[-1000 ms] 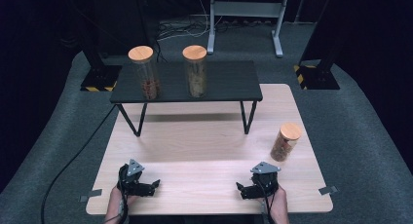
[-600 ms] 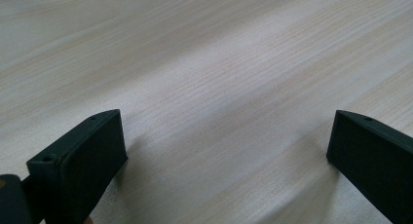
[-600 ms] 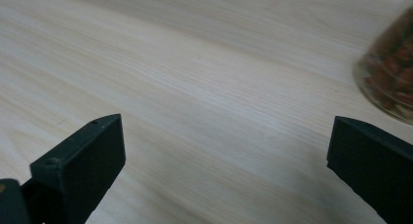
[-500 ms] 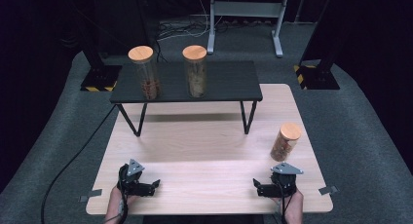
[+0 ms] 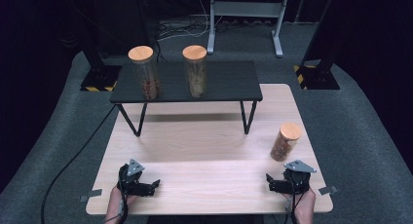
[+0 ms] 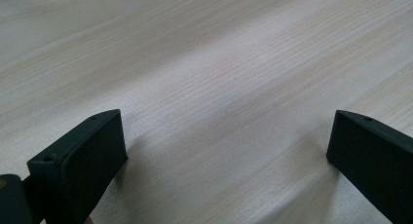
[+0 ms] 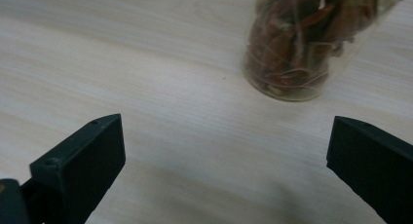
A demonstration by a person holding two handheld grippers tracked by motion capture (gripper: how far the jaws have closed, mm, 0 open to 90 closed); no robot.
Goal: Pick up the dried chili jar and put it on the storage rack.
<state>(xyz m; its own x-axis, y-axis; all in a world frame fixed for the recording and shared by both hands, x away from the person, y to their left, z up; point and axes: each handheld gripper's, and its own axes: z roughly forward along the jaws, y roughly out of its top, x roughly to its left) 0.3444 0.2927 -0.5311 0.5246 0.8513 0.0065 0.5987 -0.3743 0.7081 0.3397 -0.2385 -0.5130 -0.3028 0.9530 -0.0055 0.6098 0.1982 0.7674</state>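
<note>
A glass jar with a wooden lid [image 5: 286,142] stands on the light wooden table [image 5: 204,151] at the right; its base, packed with reddish-brown dried pieces [image 7: 302,44], shows just ahead and to the right of my right gripper's jaws. My right gripper [image 5: 271,182] [image 7: 226,136] rests near the front right edge, open and empty, a little short of that jar. My left gripper [image 5: 154,184] [image 6: 226,136] lies near the front left edge, open over bare wood. Two taller lidded jars [image 5: 143,73] [image 5: 196,70] stand on a black raised shelf [image 5: 229,83] at the table's back.
The shelf stands on thin black legs [image 5: 248,118] with open room beneath it. Bits of grey tape [image 5: 91,194] [image 5: 329,190] mark the front corners. A black cable [image 5: 73,160] trails off the left side over grey carpet. Stand bases [image 5: 100,79] [image 5: 316,78] sit beyond the table.
My right gripper has slid to the right along the front edge and now lies just in front of the jar on the table. The left gripper has stayed put.
</note>
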